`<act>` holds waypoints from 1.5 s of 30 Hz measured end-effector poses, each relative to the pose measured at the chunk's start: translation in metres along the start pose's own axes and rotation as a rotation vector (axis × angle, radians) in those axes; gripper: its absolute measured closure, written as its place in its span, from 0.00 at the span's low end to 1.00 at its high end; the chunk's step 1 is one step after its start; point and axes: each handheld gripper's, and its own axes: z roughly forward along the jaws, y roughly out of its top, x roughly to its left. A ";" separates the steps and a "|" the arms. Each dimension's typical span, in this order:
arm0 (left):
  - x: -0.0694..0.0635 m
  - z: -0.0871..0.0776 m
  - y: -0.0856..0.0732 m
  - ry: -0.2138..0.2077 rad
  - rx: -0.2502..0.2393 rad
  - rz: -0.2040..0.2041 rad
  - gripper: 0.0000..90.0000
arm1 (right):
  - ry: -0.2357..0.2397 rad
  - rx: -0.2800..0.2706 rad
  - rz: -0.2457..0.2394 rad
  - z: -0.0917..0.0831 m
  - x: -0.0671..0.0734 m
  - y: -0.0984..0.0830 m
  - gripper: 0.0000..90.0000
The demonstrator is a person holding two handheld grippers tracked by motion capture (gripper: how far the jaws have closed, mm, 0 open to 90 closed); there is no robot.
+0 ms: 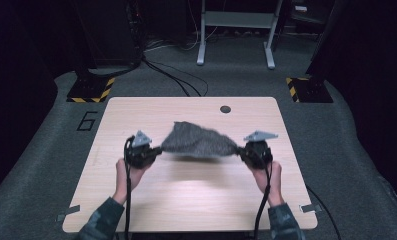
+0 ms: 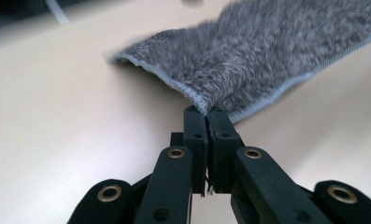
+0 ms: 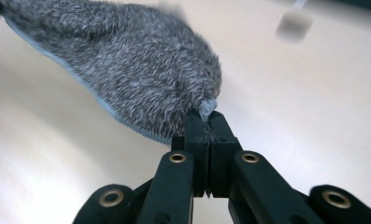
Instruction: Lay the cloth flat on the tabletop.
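A grey fluffy cloth [image 1: 198,140] with a pale stitched edge hangs stretched between both grippers above the light wooden table [image 1: 136,115]. My left gripper [image 1: 156,150] is shut on the cloth's left corner; in the left gripper view its jaws [image 2: 207,114] pinch the hem of the cloth [image 2: 267,51]. My right gripper [image 1: 241,151] is shut on the right corner; in the right gripper view the jaws [image 3: 206,119] clamp a bunched tip of the cloth [image 3: 136,74]. The far edge of the cloth droops toward the table.
A small dark round hole [image 1: 225,109] sits near the table's far edge. Cables [image 1: 176,75] run over the grey floor behind the table, beside a white metal frame [image 1: 236,30] and hazard-striped bases [image 1: 91,90]. A "6" [image 1: 87,121] is marked on the floor at left.
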 end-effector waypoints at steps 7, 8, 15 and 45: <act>-0.020 0.010 -0.062 -0.095 0.122 -0.049 0.91 | 0.047 0.144 0.059 0.027 0.019 -0.074 0.98; -0.021 0.008 -0.066 -0.107 0.133 -0.046 0.91 | 0.050 0.141 0.061 0.026 0.020 -0.079 0.98; -0.024 0.005 -0.078 -0.114 0.146 -0.062 0.88 | 0.058 0.131 0.102 0.019 0.021 -0.096 0.97; -0.030 0.025 -0.057 -0.073 0.179 0.001 0.68 | 0.033 0.107 0.068 0.012 0.035 -0.099 0.98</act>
